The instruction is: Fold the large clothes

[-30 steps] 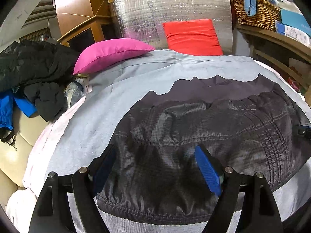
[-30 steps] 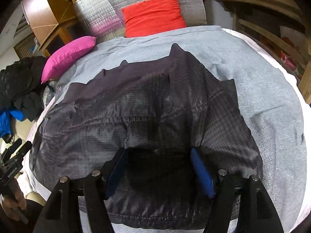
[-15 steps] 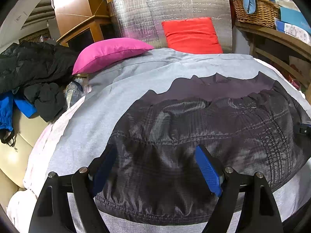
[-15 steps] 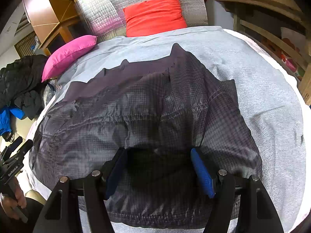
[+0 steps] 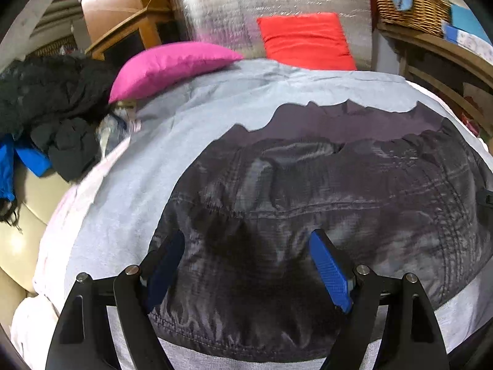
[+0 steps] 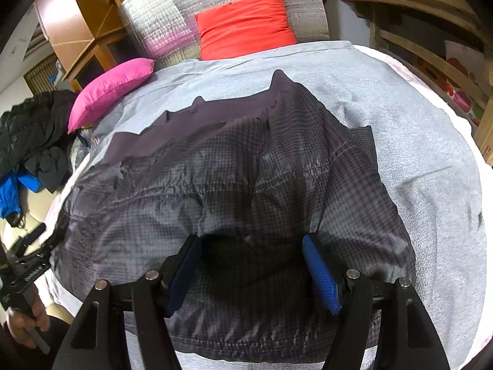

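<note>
Dark checked fabric, a jacket (image 5: 308,191) with a plain ribbed hem band along its far edge, lies spread across the middle of a bed covered by a grey sheet (image 5: 129,209). The garment's stitched near edge runs just below both sets of tongs, with a strip of sheet visible beyond it at the bottom of each view.

Left tongs (image 5: 246,265): jaws stand wide apart, blue pads facing each other over the near left part of the jacket. Nothing is pinched between them. Whether the pad tips rest on the fabric or hang just above it cannot be told.

Right tongs (image 6: 251,265): jaws also spread, somewhat less wide than the left pair, above the near right part of the jacket. No fabric is gathered between the pads; contact with the cloth cannot be confirmed. A dark shadow lies on the garment between the fingers.

In the right wrist view, the person's left hand (image 6: 24,320) shows at the lower left edge, wrapped around a black handle.

Surroundings: a pink cushion (image 5: 172,67) sits at the far left corner of the bed, a red cushion (image 5: 305,41) leans against a silver quilted panel (image 5: 246,3) at the head. A heap of black clothing (image 5: 49,111) lies off the bed's left side. A wicker basket (image 5: 409,9) stands on a wooden shelf at the far right.
</note>
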Motion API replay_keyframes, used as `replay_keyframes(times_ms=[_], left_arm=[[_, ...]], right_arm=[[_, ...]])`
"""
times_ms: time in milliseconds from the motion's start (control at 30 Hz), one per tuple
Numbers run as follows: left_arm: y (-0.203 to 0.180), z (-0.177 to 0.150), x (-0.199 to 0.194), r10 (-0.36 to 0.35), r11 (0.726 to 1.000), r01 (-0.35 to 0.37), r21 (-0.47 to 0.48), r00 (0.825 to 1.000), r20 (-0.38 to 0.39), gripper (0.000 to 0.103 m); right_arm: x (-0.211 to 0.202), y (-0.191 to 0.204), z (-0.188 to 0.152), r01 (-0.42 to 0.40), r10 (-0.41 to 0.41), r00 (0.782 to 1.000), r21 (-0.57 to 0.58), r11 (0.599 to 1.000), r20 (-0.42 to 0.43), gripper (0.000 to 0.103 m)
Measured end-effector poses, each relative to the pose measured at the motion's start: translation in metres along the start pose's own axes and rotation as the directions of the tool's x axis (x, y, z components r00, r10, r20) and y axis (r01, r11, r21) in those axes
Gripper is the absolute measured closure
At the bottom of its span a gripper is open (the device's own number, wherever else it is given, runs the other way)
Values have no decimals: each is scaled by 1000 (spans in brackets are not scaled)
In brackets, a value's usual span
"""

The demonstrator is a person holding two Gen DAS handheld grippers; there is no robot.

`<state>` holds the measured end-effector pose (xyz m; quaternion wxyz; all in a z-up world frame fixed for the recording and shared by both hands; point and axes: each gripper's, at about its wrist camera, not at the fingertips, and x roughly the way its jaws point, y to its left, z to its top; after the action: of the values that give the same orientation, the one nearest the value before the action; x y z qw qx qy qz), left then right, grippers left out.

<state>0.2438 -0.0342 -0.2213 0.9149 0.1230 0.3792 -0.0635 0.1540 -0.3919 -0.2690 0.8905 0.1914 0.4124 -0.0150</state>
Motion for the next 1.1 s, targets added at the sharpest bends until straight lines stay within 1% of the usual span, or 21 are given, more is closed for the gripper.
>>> replay_keyframes(times_ms=[67,100,133,167,233,367,433,533,567,633,700,800,833,933,967,1033,1067,1100], left_arm=[[8,4,5,21,1000,-22,-20,1000,-17,20],[11,7,7,34,999,-34,-27,999,-18,20],[13,10,7,40,999,-41,-30,999,-17,20],[15,14,9,49,998,-49,-32,999,-15,20],[17,23,14,61,998,-62,-26,998,-16,20],[22,41,29,75,996,-77,-37,997,-34,20],[29,49,37,75,995,-78,-69,996,-45,20],[49,63,48,77,985,-86,-152,995,-64,20],[57,68,53,72,981,-84,-177,995,-73,20],[69,76,64,101,968,-121,-221,990,-101,20],[78,81,74,111,958,-138,-251,987,-118,20],[80,82,97,121,956,-158,-249,980,-157,20],[80,79,104,111,957,-151,-247,980,-168,20],[76,70,126,59,966,-108,-234,976,-208,20],[77,70,131,41,965,-94,-244,976,-214,20],[81,71,135,16,963,-67,-263,981,-195,20],[82,71,137,14,965,-63,-256,982,-186,20],[80,71,141,20,969,-63,-240,984,-177,19]], right_arm=[[-6,-7,3,-39,38,999,49,998,11,31],[-10,-12,5,-73,71,997,84,994,29,31],[-16,-20,9,-118,111,992,123,985,63,31],[-22,-26,12,-142,129,987,149,978,98,31],[-30,-36,20,-147,122,981,173,974,149,31],[-27,-54,38,-141,104,981,232,963,163,31],[-23,-59,48,-132,95,982,235,963,164,31],[-16,-64,68,-101,62,983,225,969,174,31],[-12,-66,75,-107,68,984,231,967,167,31],[2,-70,91,-111,80,988,252,961,129,31],[17,-69,109,-73,48,994,259,963,101,31],[37,-65,130,-32,13,997,246,969,78,31],[44,-65,134,-22,7,998,246,969,61,31],[75,-66,145,21,-16,1000,253,967,-22,31],[85,-66,147,32,-22,999,255,966,-44,31],[104,-65,149,27,-4,996,251,968,-93,32],[111,-62,148,28,0,993,239,971,-117,35],[115,-56,148,40,-14,992,213,976,-122,43]])
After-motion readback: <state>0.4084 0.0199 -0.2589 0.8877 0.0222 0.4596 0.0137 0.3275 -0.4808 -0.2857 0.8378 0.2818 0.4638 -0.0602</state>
